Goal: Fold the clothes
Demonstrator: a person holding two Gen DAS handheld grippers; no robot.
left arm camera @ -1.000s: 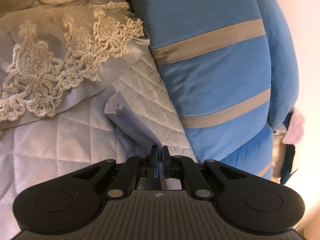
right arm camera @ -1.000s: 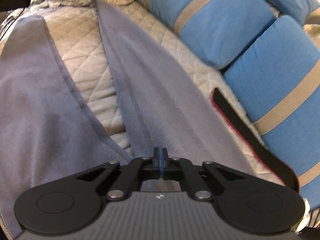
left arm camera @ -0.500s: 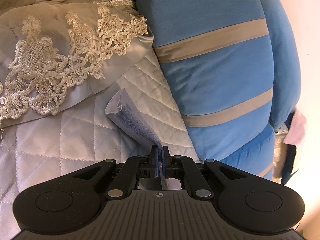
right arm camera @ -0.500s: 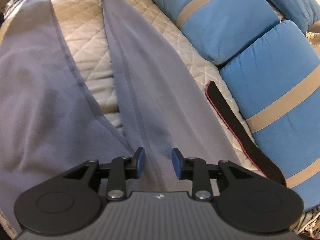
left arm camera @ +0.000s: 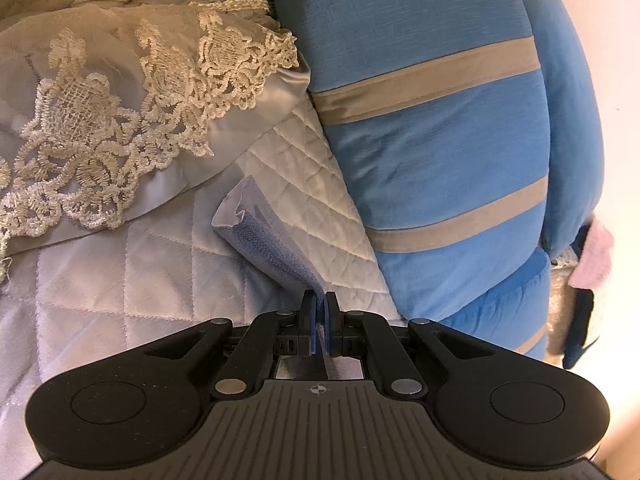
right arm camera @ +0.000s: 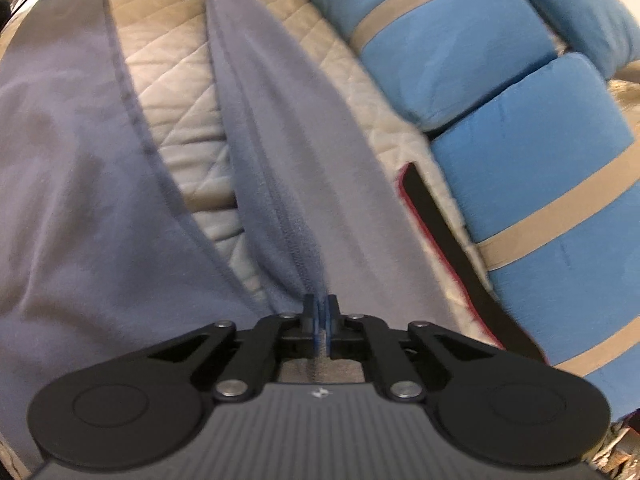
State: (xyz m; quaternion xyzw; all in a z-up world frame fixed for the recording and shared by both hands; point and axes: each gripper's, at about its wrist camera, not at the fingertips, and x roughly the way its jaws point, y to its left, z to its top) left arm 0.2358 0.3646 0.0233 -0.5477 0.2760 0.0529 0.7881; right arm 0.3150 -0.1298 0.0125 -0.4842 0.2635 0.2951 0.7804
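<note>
Grey-blue garment (right arm camera: 304,152) lies spread on the quilted bed — one fold ridged up lengthwise.

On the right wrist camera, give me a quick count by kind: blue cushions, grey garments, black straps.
Blue cushions: 3
Grey garment: 1, pinched in the shut right gripper
Black strap: 1, red-edged, beside the cushions
Total: 5

Right gripper (right arm camera: 320,320) pinches a grey garment (right arm camera: 288,152) on quilted bedding (right arm camera: 176,60).
</note>
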